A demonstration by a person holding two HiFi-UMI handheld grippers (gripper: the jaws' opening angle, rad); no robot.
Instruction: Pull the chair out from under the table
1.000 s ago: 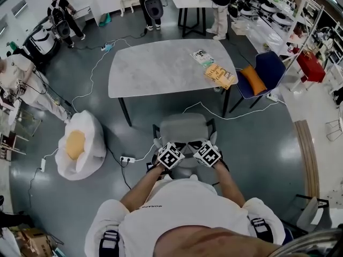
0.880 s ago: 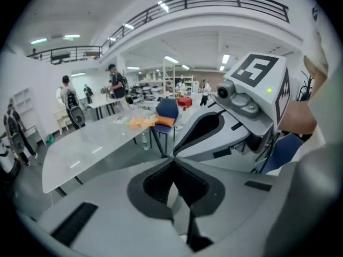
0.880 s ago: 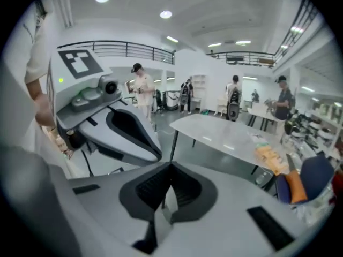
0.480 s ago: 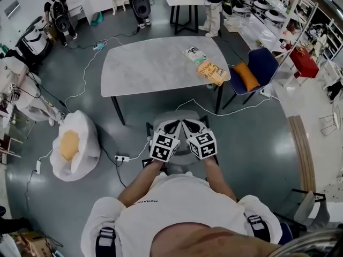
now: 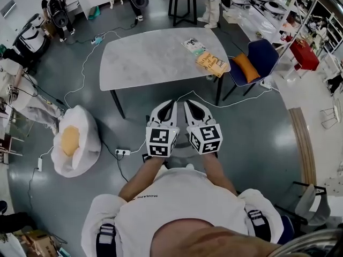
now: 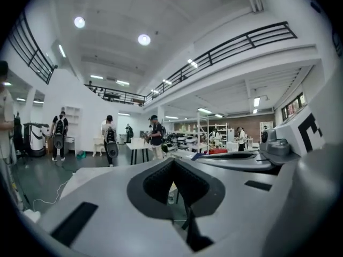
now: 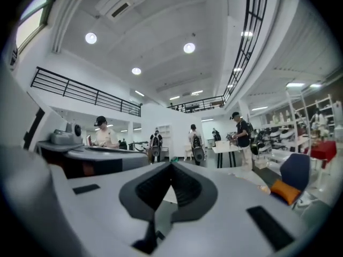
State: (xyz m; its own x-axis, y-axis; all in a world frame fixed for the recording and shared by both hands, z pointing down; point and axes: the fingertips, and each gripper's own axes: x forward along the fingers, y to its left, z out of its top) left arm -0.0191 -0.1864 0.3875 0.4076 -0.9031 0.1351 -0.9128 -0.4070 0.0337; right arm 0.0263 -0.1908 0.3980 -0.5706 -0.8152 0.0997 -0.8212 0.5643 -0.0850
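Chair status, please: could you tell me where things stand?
Left tool, right tool: shut, empty. Chair clear of table, mostly hidden under tools. Cable trails between them.

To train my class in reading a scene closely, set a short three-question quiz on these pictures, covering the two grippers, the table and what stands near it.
1. True or false: the left gripper and the right gripper both have their jaws together, with nothing between them.
2. Where on the table do the books lie?
A. at the corner nearest the blue chair
B. in the middle
C. at the far left corner
3. Fill in: the cushion on the blue chair is ____ in colour.

Key: 1 true; 2 A; 3 orange.
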